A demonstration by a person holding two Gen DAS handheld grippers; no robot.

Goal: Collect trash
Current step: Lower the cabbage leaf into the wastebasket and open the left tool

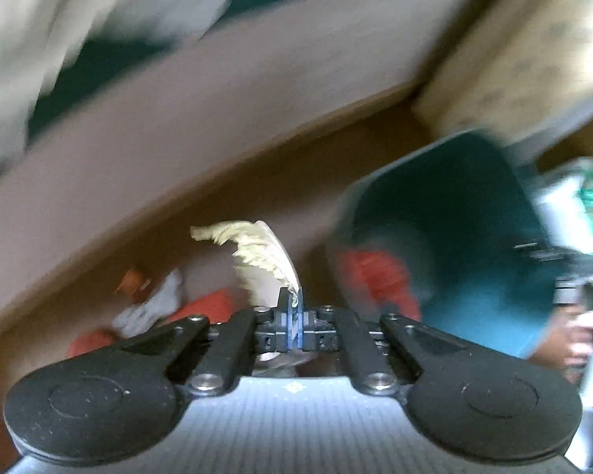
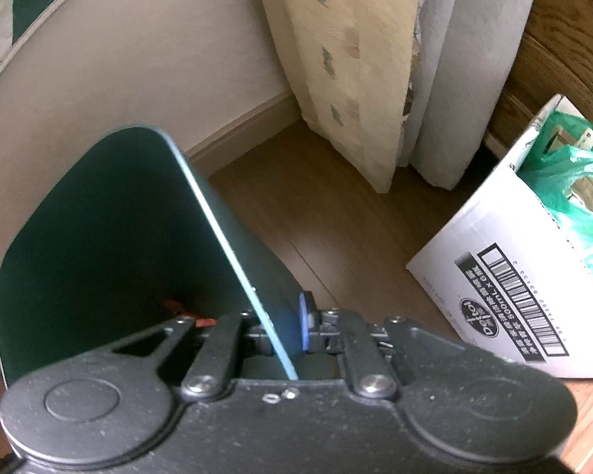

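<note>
In the left wrist view, my left gripper point(image 1: 292, 308) is shut on a crumpled cream paper wrapper point(image 1: 257, 256), held above the brown floor. More trash lies on the floor beyond it: red pieces point(image 1: 205, 308) and a grey-white crumpled wad point(image 1: 150, 304). The dark teal bin point(image 1: 454, 237) is tipped at the right, with red trash point(image 1: 375, 280) inside it. In the right wrist view, my right gripper point(image 2: 286, 331) is shut on the rim of the teal bin point(image 2: 99, 237). A red scrap point(image 2: 178, 306) shows deep inside.
A white cardboard box point(image 2: 494, 276) with a green plastic bag point(image 2: 565, 197) stands on the floor to the right. A beige curtain point(image 2: 355, 79) and a grey curtain point(image 2: 466, 71) hang in the corner. The wall and baseboard point(image 2: 249, 126) run behind the bin.
</note>
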